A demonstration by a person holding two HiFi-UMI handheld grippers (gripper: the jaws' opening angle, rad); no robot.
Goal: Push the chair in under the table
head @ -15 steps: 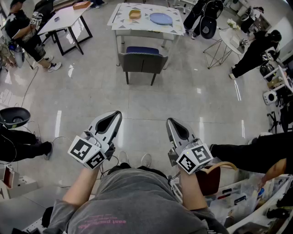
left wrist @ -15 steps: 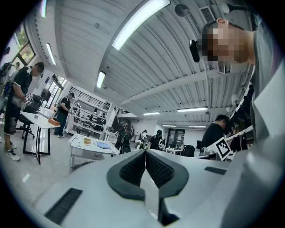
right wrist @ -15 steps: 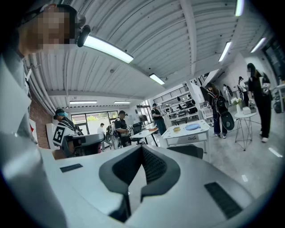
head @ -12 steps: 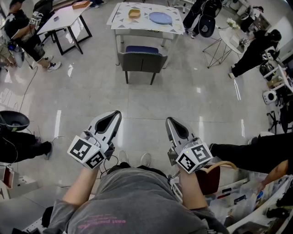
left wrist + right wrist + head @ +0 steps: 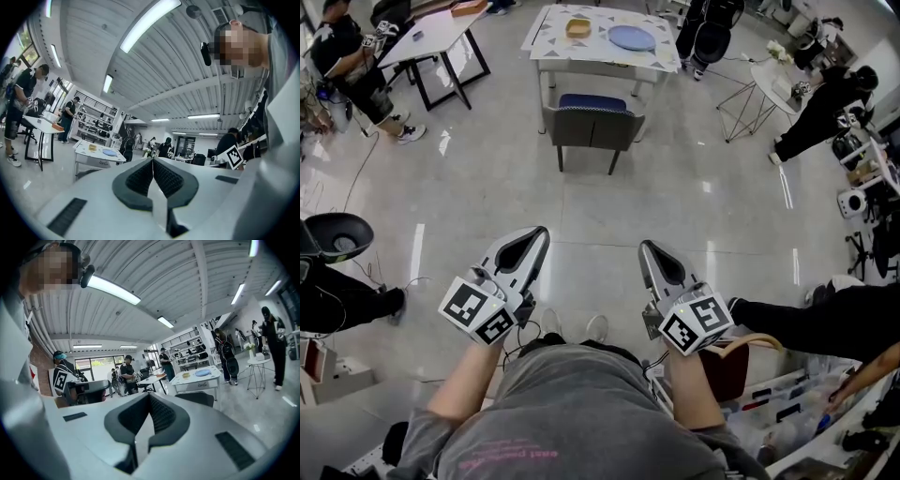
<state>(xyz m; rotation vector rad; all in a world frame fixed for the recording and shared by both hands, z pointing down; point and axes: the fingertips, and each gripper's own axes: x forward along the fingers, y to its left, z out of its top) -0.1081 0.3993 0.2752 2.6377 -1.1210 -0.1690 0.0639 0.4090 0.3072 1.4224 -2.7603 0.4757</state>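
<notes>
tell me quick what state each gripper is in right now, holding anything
left gripper: closed, holding nothing
right gripper: closed, holding nothing

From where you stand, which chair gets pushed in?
Look across the grey floor to the white rectangular table with the blue plate. The dark grey chair with a blue seat stands at its near side, backrest towards us. It's the only chair at that table.

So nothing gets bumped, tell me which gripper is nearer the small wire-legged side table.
Right. The right gripper is well short of the side table, which stands ahead and to its right. The left gripper is farther off, on the right gripper's other side.
</notes>
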